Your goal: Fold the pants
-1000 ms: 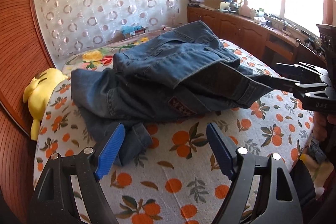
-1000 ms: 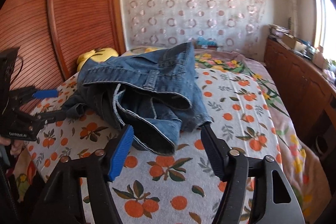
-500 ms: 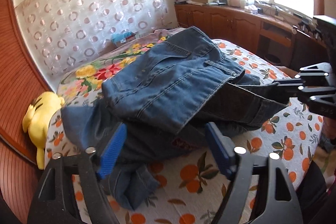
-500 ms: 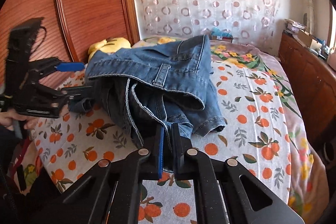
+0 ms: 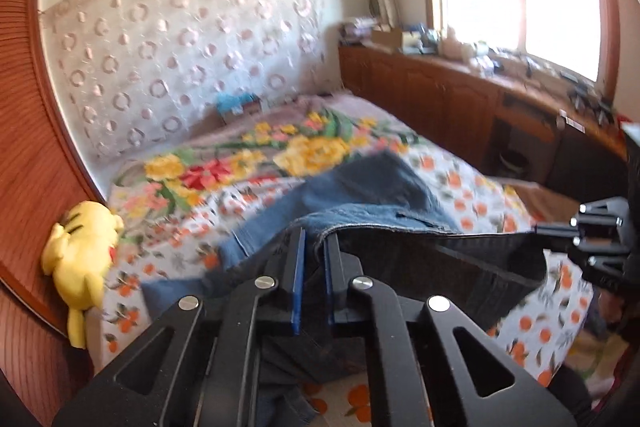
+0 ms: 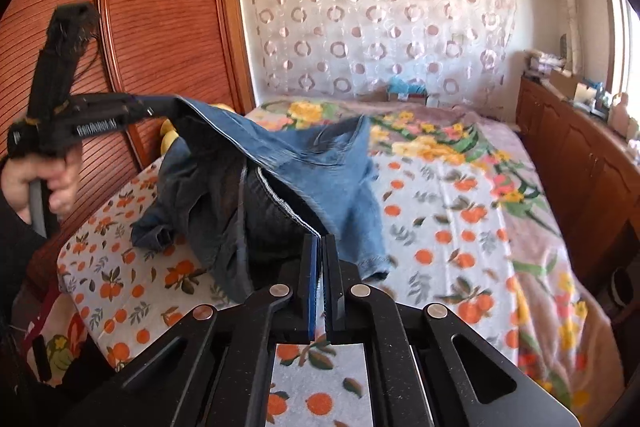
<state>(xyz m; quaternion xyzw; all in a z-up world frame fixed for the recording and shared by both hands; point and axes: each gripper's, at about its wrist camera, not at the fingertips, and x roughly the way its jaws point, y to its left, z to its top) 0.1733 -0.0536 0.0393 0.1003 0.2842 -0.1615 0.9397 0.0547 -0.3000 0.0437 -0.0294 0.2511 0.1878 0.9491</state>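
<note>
Blue denim pants [image 5: 380,187] hang lifted off the bed, stretched by the waistband between my two grippers. My left gripper [image 5: 314,239] is closing its jaws, with the blue pads pinching the waistband edge between them. In the right wrist view that left gripper [image 6: 172,105] holds the raised denim at the upper left, gripped by a person's hand [image 6: 56,179]. My right gripper [image 6: 320,239] is shut on the other end of the pants [image 6: 328,155]. The left wrist view shows the right gripper [image 5: 536,231] at the far right, pulling the waistband taut. The legs trail on the bedspread.
The bed [image 6: 440,219] has an orange-print sheet with a floral blanket further back. A yellow plush toy [image 5: 80,259] lies at its left edge by the wooden wardrobe [image 6: 160,7]. A cluttered wooden cabinet [image 5: 440,95] runs under the window on the right.
Both grippers shut on the waistband, the right first and then the left. Both have risen, lifting the pants off the bed and pulling the waistband straight between them.
</note>
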